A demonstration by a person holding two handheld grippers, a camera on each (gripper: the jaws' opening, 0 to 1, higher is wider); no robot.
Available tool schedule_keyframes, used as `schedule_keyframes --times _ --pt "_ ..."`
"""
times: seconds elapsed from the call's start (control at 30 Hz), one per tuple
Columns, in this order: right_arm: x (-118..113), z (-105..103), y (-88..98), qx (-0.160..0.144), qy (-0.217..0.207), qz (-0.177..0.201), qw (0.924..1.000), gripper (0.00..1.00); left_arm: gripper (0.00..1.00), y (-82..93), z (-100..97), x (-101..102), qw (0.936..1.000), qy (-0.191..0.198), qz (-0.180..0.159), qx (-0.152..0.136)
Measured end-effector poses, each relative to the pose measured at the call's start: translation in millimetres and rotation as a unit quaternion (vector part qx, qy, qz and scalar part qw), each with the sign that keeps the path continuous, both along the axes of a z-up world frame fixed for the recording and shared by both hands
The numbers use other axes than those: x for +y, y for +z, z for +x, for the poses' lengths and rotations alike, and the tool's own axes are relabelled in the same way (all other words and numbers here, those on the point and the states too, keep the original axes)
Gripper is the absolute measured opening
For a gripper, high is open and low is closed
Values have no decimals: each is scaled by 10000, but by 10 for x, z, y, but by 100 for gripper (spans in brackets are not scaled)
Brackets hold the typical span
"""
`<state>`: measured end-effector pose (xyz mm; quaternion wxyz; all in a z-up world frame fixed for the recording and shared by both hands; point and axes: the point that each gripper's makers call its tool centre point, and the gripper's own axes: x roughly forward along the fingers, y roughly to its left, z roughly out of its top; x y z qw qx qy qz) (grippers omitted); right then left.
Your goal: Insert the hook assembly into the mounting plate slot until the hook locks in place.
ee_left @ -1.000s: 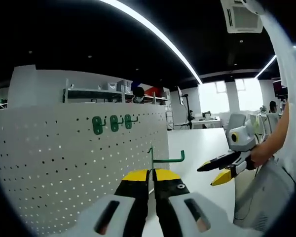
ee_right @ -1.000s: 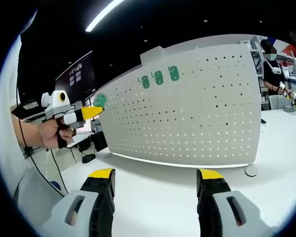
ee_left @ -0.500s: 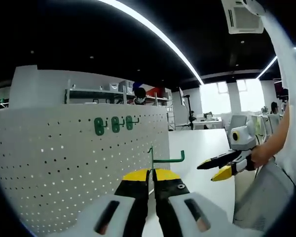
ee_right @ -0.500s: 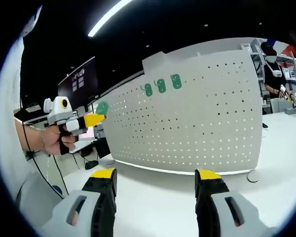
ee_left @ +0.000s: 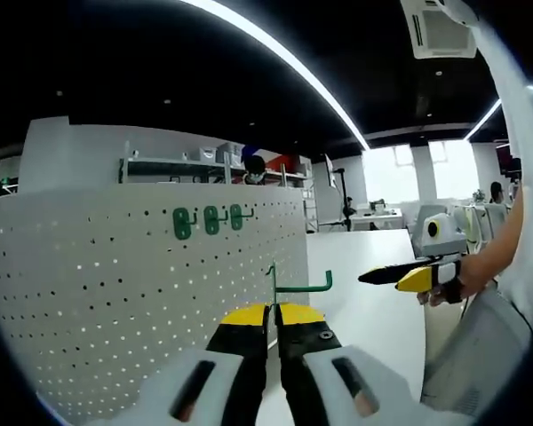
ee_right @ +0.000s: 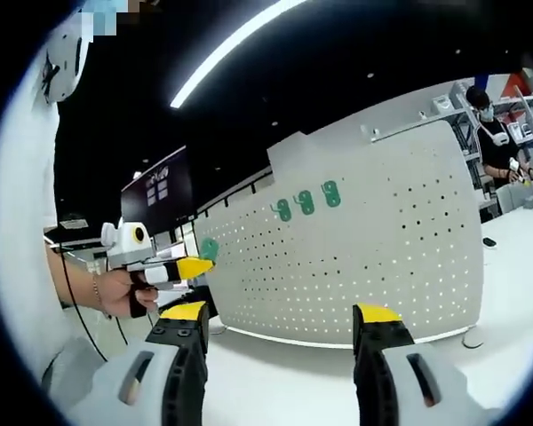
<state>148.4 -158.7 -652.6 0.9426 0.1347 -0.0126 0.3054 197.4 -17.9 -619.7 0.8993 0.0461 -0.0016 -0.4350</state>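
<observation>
Left gripper (ee_left: 273, 312) has its yellow-tipped jaws pressed together on the green hook (ee_left: 298, 282), whose upright stem rises from between the tips and whose arm reaches off to the right with a small upturned end. Just ahead and to the left of that gripper stands the white pegboard (ee_left: 115, 293) (the mounting plate, upright on the white table (ee_left: 364, 302)), and high on its face sit three green hooks (ee_left: 210, 220) side by side. The held hook is near the board's right edge; whether it touches the board cannot be told.

To the right of the left gripper, the right gripper (ee_left: 404, 277) hangs in a hand (ee_left: 449, 286) over the table, its jaws looking close together from this side-on angle. In its own view, however, the right gripper (ee_right: 280, 315) has its jaws set wide apart with nothing between them. Ahead of it is the pegboard (ee_right: 373, 266) with the three green hooks (ee_right: 307, 201), and to its left the left gripper (ee_right: 191, 266) carries the green hook (ee_right: 209, 248).
</observation>
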Motion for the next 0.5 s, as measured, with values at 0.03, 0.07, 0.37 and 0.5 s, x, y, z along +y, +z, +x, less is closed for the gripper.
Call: schedule_keyframes --times 0.03,0.07,0.37,0.5 --pt "22 -8 24 -7 49 20 10000 63 3 1 -3 -1 10000 -3 -5 4" --pt "103 -52 80 -7 292 208 9994 63 3 3 -7 -6 10000 -15 -35 20" --pt "258 -96 124 201 687 808 9942 59 3 -21 -32 -18 10000 -24 30 13" --pt "300 -90 134 218 754 822 9935 59 3 -10 -24 -9 10000 2 24 -2"
